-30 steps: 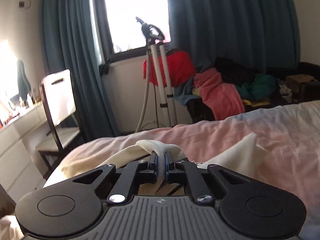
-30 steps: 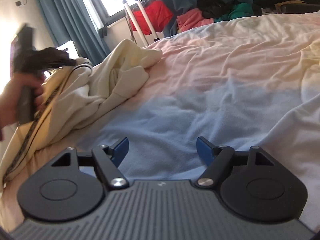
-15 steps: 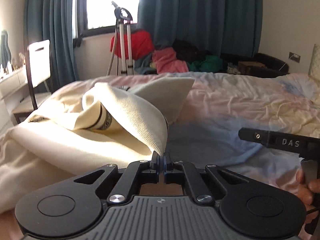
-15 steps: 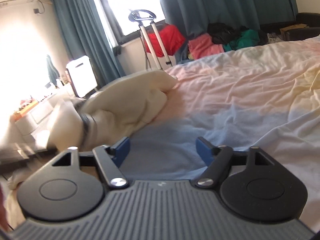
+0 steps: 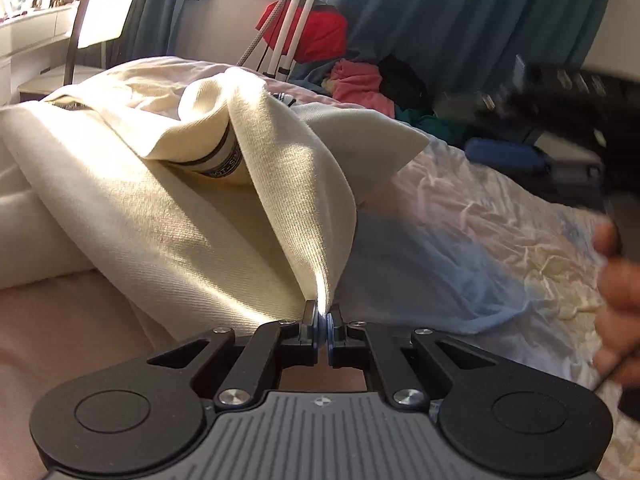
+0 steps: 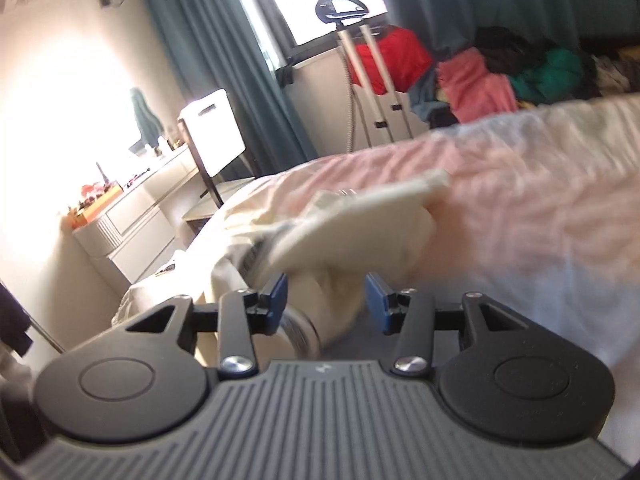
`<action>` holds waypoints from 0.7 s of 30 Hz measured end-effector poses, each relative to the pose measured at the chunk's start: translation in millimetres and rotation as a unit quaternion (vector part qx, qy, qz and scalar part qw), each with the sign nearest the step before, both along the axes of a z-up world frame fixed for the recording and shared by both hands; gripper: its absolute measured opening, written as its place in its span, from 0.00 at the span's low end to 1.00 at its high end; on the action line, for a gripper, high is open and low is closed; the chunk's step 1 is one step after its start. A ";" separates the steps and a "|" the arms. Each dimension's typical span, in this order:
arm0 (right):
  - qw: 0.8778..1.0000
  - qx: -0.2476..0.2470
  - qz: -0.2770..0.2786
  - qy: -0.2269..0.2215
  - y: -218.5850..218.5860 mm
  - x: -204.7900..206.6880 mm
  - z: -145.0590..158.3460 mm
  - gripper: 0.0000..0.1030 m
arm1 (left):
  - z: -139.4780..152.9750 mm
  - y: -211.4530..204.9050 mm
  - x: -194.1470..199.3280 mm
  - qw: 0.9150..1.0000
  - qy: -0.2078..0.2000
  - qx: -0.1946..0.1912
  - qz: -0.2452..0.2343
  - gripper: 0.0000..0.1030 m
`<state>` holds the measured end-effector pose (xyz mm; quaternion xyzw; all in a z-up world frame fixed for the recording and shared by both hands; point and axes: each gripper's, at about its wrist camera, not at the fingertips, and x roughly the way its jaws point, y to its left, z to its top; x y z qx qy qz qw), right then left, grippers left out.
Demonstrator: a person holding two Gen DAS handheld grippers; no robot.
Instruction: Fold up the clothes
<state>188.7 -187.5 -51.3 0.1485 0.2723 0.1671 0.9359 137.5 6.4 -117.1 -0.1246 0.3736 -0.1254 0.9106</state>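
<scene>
A cream garment [image 5: 172, 200] with a striped waistband lies bunched on the bed's left side. My left gripper [image 5: 323, 320] is shut on a fold of its edge and holds that fold up in a ridge. The right gripper [image 5: 568, 92] shows blurred at the right edge of the left wrist view, with a hand [image 5: 618, 300] below it. In the right wrist view the right gripper [image 6: 326, 298] is open, its blue pads on either side of a bulge of the cream garment [image 6: 348, 240] without closing on it.
The bed sheet [image 5: 460, 240] runs pink to blue to pale yellow. Behind it stand a garment steamer [image 6: 360, 72], a pile of red, pink and green clothes [image 6: 480, 76] and teal curtains [image 6: 224, 60]. A white chair [image 6: 212, 132] and dresser [image 6: 132, 216] sit left.
My left gripper has pulled the held fold nearer and lower. The right gripper swung left toward the garment, and its open fingers now straddle the cloth.
</scene>
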 end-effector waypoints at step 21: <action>0.947 -0.263 0.021 0.185 198.4 297.5 -77.4 0.38 | -52.2 47.4 57.3 0.993 0.033 -0.106 0.039 0.04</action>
